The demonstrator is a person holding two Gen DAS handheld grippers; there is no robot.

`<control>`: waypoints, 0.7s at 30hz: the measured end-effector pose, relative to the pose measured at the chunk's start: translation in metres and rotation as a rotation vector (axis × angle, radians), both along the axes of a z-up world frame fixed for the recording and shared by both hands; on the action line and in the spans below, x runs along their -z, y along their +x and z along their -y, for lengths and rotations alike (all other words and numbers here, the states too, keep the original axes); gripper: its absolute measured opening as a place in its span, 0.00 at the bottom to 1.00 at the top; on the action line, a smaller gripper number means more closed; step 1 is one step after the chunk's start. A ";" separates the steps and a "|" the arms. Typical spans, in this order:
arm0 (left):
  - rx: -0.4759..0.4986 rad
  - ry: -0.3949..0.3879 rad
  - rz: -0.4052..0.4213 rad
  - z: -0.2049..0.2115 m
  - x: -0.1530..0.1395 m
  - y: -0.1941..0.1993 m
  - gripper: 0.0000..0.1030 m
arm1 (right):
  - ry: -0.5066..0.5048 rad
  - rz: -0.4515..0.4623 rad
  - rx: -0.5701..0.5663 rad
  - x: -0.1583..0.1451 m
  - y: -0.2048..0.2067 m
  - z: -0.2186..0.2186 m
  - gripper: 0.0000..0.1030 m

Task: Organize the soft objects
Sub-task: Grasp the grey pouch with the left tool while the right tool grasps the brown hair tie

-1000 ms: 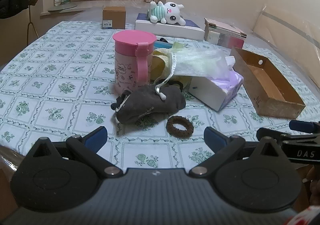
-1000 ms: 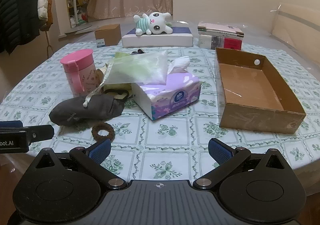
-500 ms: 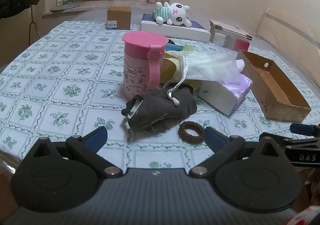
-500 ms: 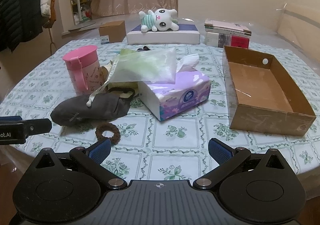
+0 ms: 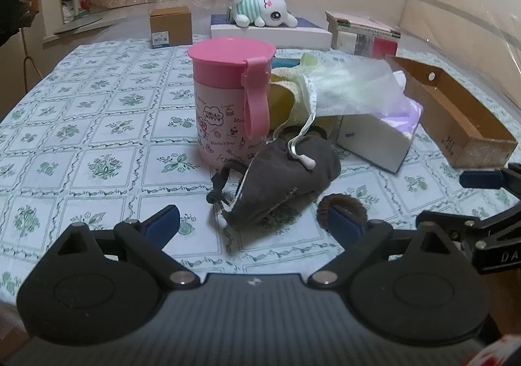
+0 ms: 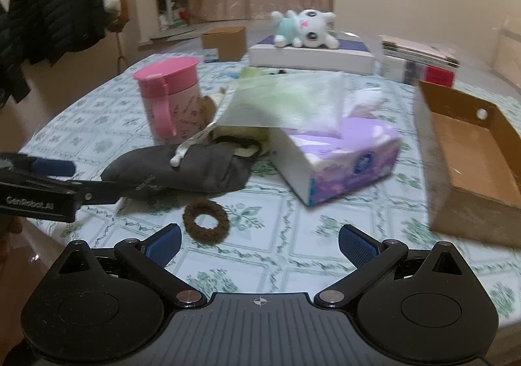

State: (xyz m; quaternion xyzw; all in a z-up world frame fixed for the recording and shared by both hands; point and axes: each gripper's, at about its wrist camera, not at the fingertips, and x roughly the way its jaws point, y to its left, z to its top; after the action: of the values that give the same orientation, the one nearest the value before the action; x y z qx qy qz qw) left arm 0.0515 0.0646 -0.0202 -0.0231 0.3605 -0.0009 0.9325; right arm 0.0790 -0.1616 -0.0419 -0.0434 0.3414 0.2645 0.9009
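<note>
- Grey cloth pouch (image 5: 280, 183) lies on the patterned tablecloth (image 5: 97, 125), just ahead of the left gripper (image 5: 255, 224), slightly toward its right finger; nothing sits between the wide-apart jaws, which have just been closing a little.
- Brown hair tie (image 6: 205, 219) rests flat just beyond the right gripper (image 6: 260, 240), near its left finger; those jaws stand wide apart and hold nothing.
- Pink lidded cup (image 5: 232, 102) stands upright behind the pouch, touching it.
- Purple tissue box (image 6: 338, 159), draped with a pale green bag (image 6: 289, 102), sits farther ahead.
- Cardboard tray (image 6: 472, 157) lies beyond the right finger.
- White plush toy (image 5: 263, 7) lies on a flat box far ahead.
</note>
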 end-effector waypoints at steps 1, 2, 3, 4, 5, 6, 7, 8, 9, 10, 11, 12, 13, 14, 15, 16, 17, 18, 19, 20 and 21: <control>0.005 0.005 -0.004 -0.001 0.002 0.003 0.92 | -0.001 0.001 -0.015 0.002 0.002 -0.003 0.99; 0.008 0.008 -0.007 -0.002 0.003 0.006 0.92 | -0.006 0.002 -0.032 0.004 0.004 -0.007 0.99; 0.012 0.010 -0.008 -0.003 0.004 0.008 0.92 | -0.011 0.005 -0.049 0.006 0.006 -0.011 0.99; 0.017 0.011 -0.009 -0.004 0.006 0.010 0.91 | -0.016 0.010 -0.068 0.008 0.009 -0.015 0.99; 0.023 0.011 -0.010 -0.005 0.007 0.013 0.91 | -0.020 0.015 -0.085 0.010 0.010 -0.018 0.99; 0.030 0.012 -0.011 -0.007 0.008 0.016 0.91 | -0.025 0.019 -0.100 0.011 0.012 -0.021 0.99; 0.036 0.013 -0.010 -0.007 0.008 0.018 0.91 | -0.032 0.022 -0.117 0.014 0.014 -0.024 0.98; 0.044 0.014 -0.009 -0.008 0.009 0.020 0.91 | -0.040 0.023 -0.131 0.016 0.016 -0.027 0.95; 0.051 0.017 -0.008 -0.008 0.010 0.022 0.91 | -0.045 0.024 -0.143 0.017 0.018 -0.030 0.93; 0.061 0.021 -0.007 -0.008 0.010 0.025 0.91 | -0.050 0.022 -0.159 0.020 0.020 -0.033 0.91; 0.072 0.026 -0.006 -0.009 0.011 0.027 0.91 | -0.052 0.021 -0.173 0.021 0.021 -0.035 0.90; 0.084 0.028 -0.005 -0.009 0.012 0.029 0.90 | -0.054 0.019 -0.187 0.023 0.023 -0.037 0.89; 0.097 0.027 -0.003 -0.009 0.012 0.030 0.90 | -0.056 0.020 -0.203 0.025 0.024 -0.039 0.88; 0.114 0.025 0.002 -0.010 0.013 0.032 0.89 | -0.057 0.021 -0.217 0.026 0.025 -0.041 0.88; 0.126 0.026 0.005 -0.010 0.013 0.033 0.88 | -0.062 0.022 -0.230 0.028 0.026 -0.043 0.87; 0.142 0.032 0.006 -0.011 0.014 0.034 0.87 | -0.065 0.023 -0.244 0.029 0.027 -0.045 0.86; 0.159 0.041 0.007 -0.010 0.016 0.036 0.86 | -0.068 0.024 -0.260 0.030 0.027 -0.046 0.85; 0.178 0.050 0.007 -0.010 0.017 0.037 0.85 | -0.073 0.026 -0.274 0.031 0.028 -0.048 0.84; 0.194 0.058 0.006 -0.009 0.018 0.038 0.85 | -0.080 0.028 -0.289 0.032 0.029 -0.050 0.82; 0.207 0.062 0.006 -0.009 0.019 0.039 0.84 | -0.087 0.028 -0.304 0.034 0.030 -0.052 0.80; 0.222 0.065 0.007 -0.009 0.020 0.040 0.84 | -0.095 0.028 -0.316 0.035 0.031 -0.054 0.78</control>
State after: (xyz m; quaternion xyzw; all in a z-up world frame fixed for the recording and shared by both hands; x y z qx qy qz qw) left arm 0.0914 0.0741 -0.0406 0.0469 0.3574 -0.0925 0.9282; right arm 0.1104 -0.1072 -0.0773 -0.1426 0.3296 0.3857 0.8498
